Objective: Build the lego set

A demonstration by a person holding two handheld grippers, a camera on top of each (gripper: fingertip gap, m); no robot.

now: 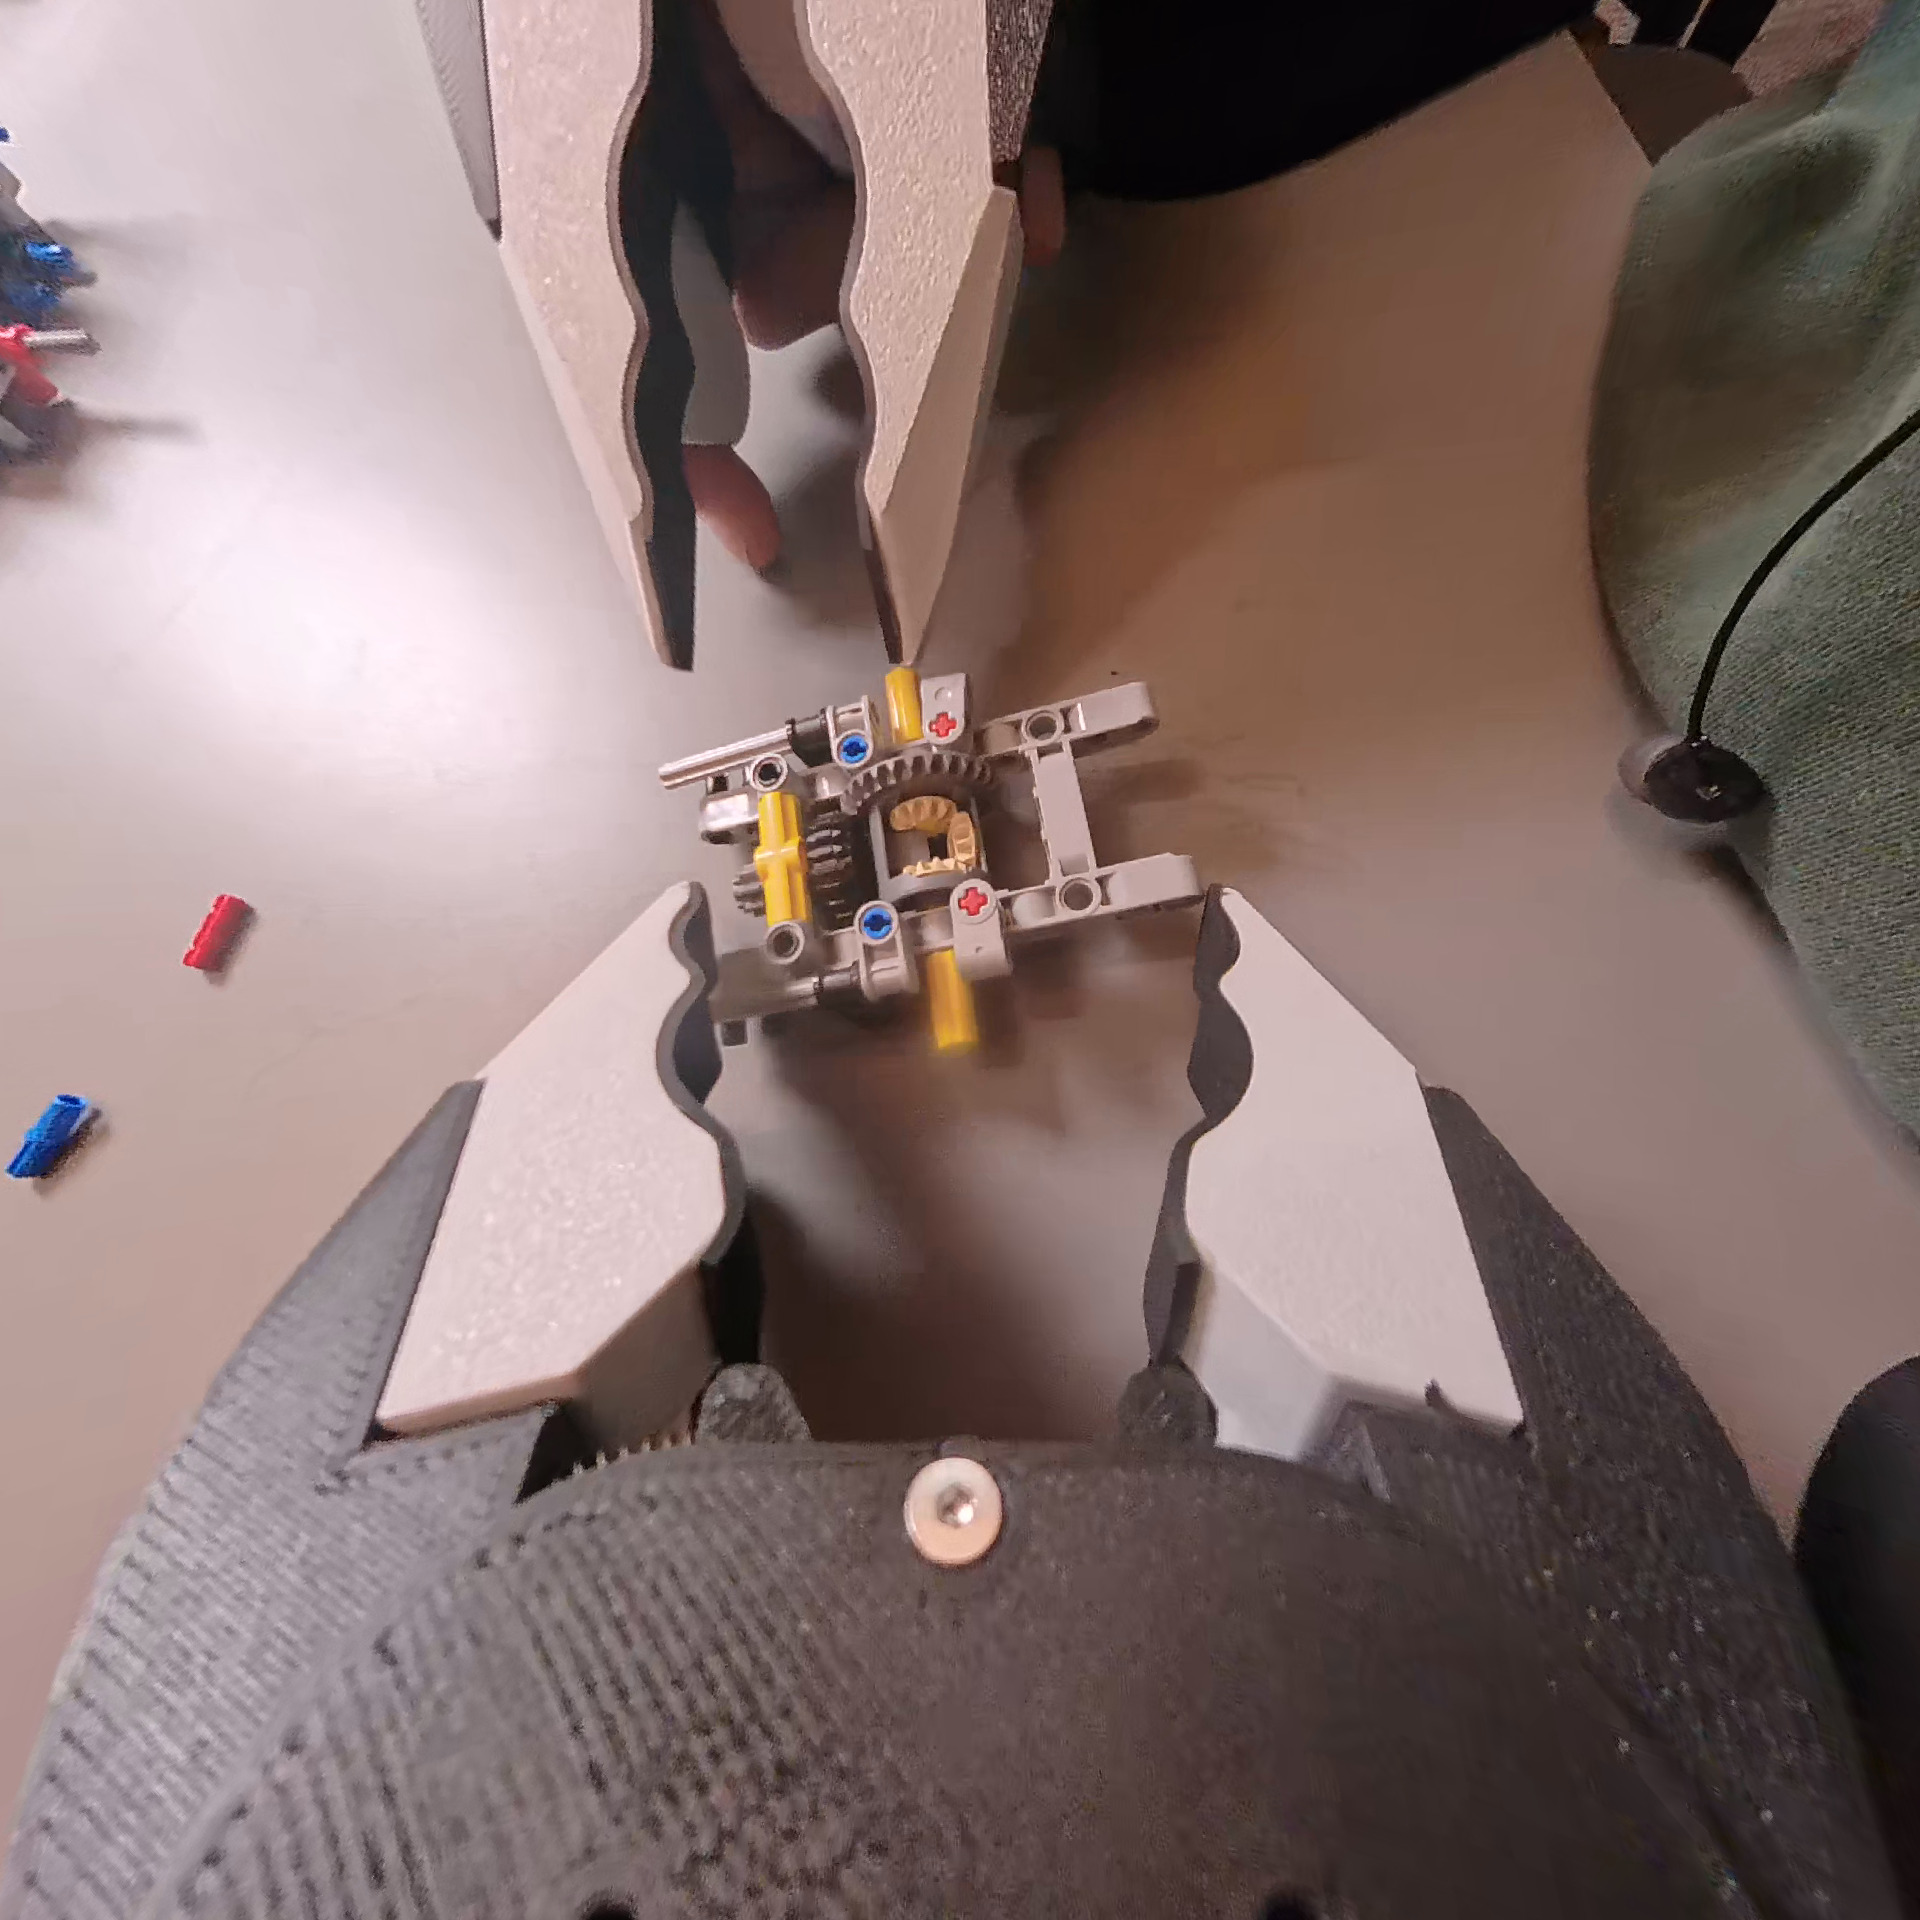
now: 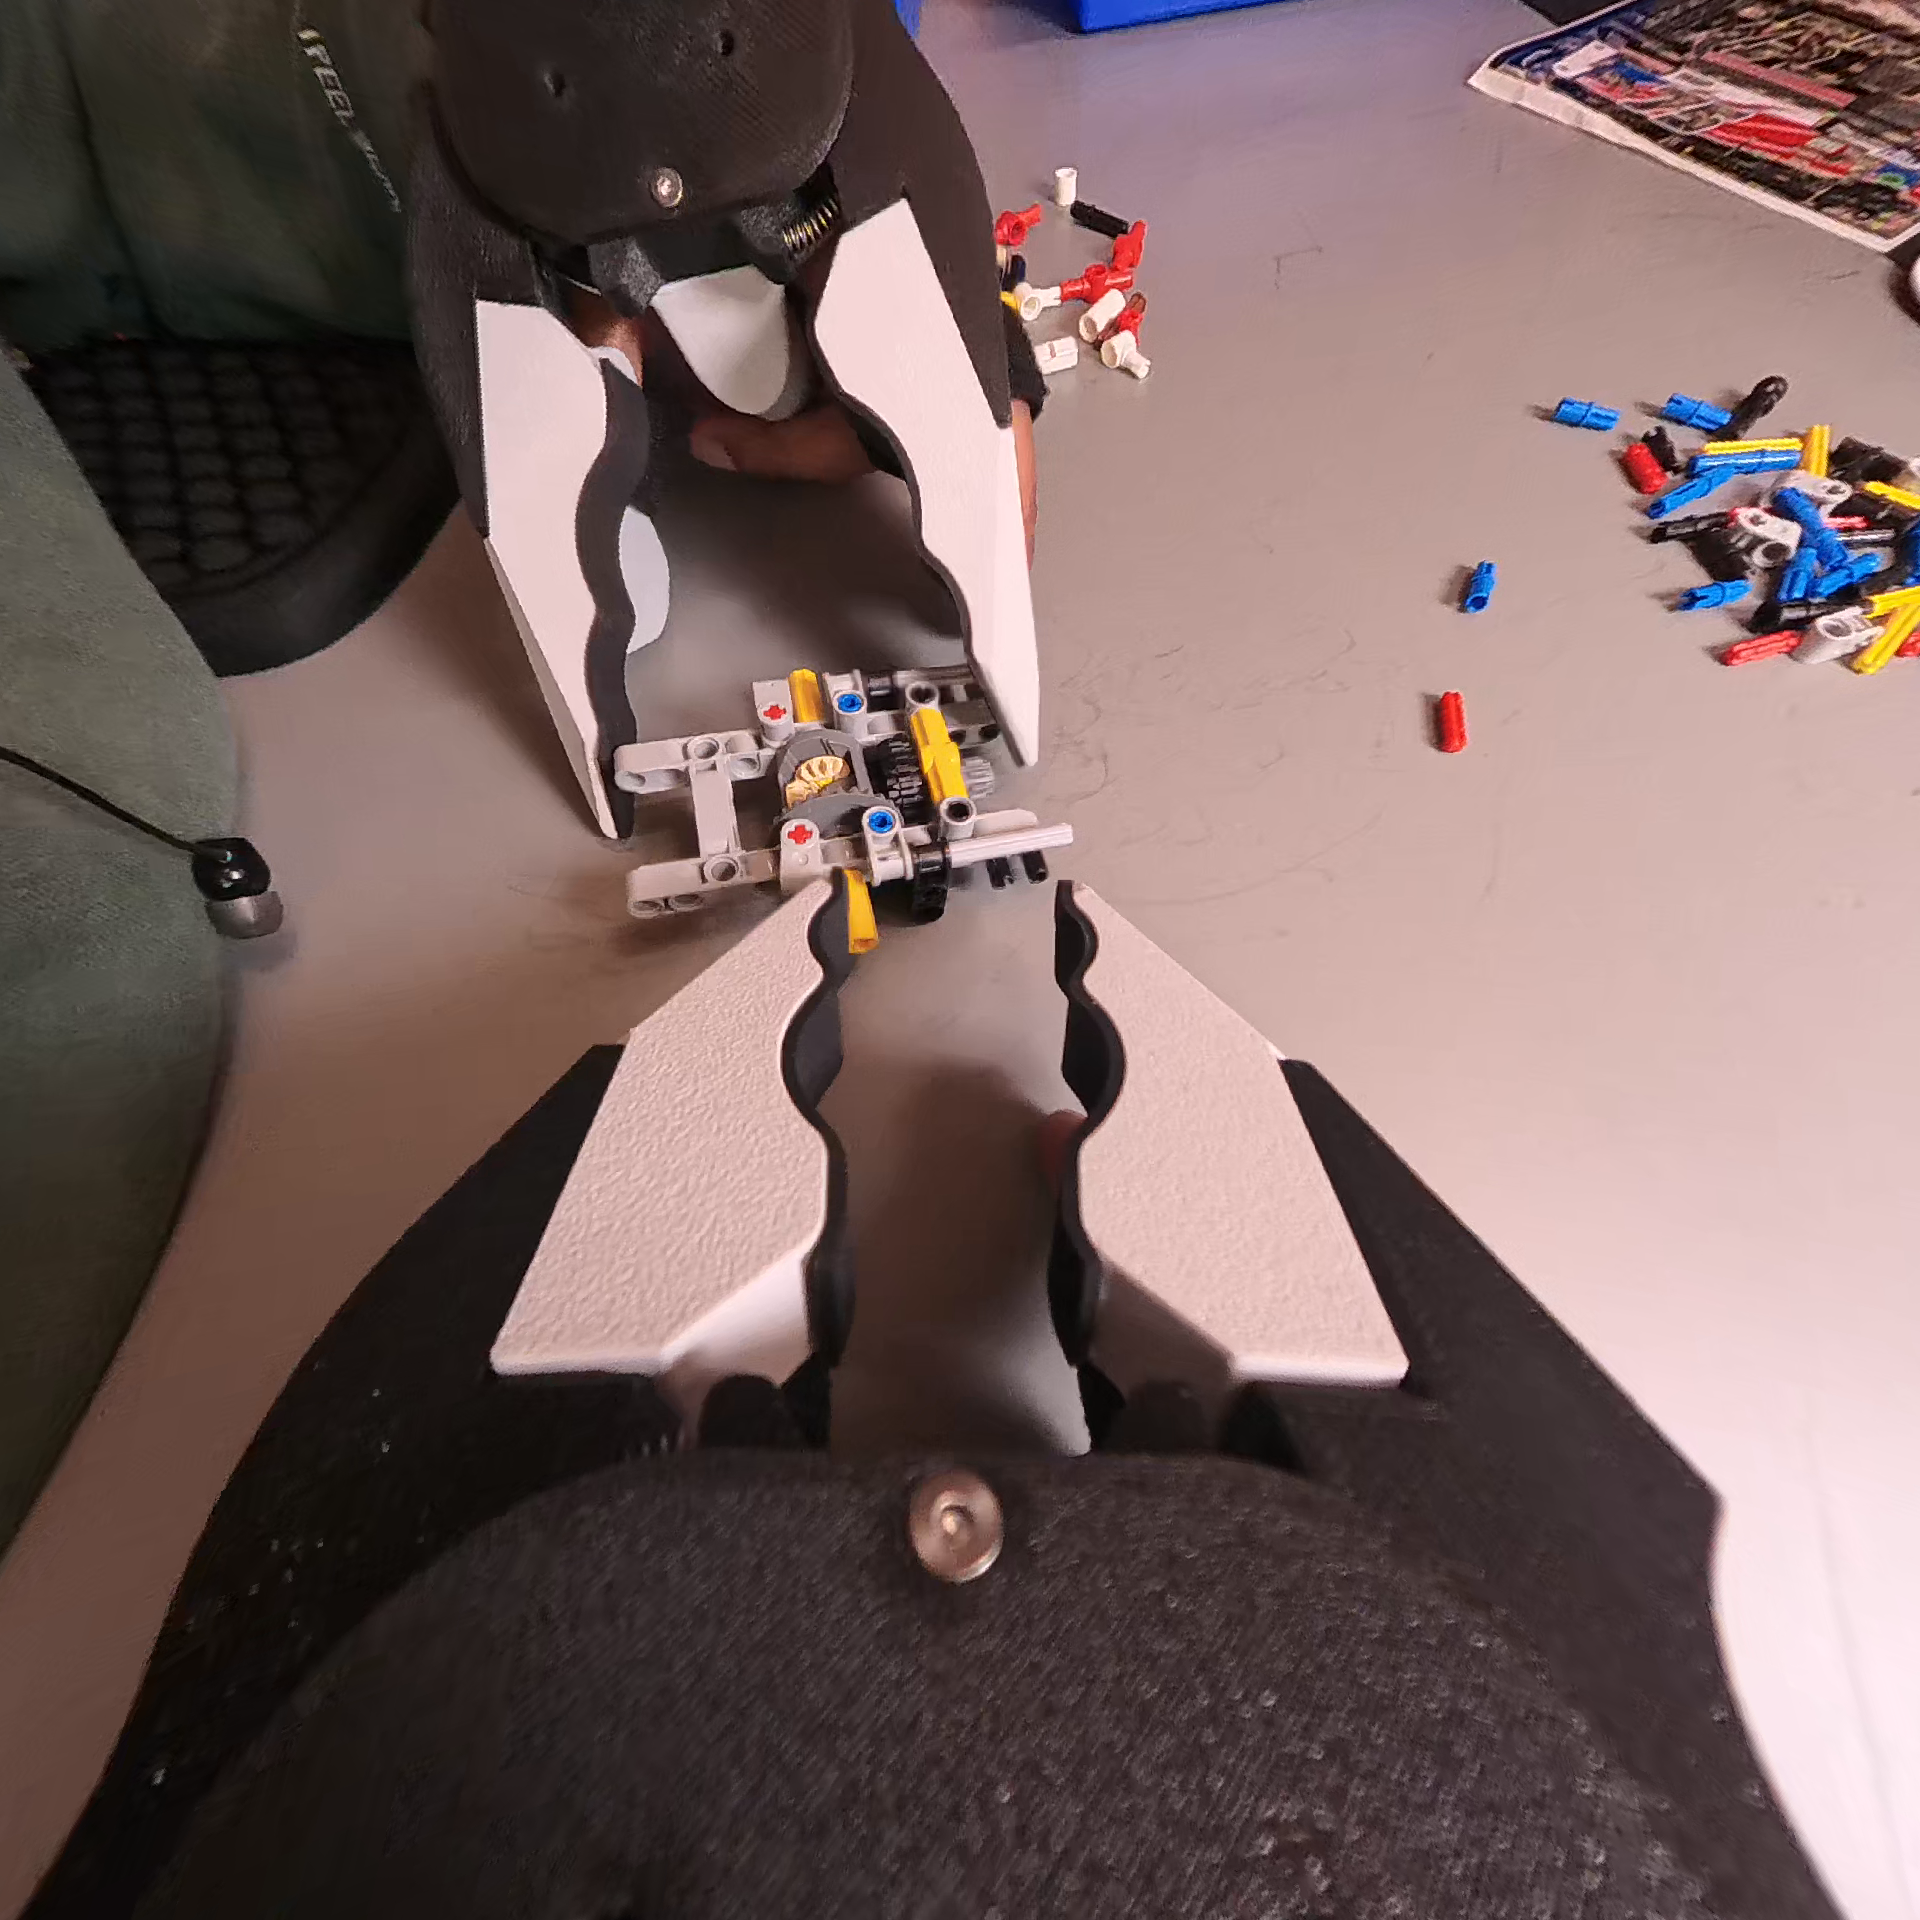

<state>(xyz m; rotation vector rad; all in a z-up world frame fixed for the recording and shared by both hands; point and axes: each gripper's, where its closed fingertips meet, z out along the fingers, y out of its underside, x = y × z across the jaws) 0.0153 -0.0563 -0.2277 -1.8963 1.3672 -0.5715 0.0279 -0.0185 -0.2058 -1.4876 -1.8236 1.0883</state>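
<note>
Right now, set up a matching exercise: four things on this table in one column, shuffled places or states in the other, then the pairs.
Things:
1. left gripper
2. right gripper
3. loose red pin
4. instruction booklet

Places or states:
A. alone on bare table, right of the model in the right wrist view
B. open, straddling the grey gear model
C. far corner, past the parts pile
D. open, tips near the yellow axle

Pairs: 1-B, 2-D, 3-A, 4-C
</note>
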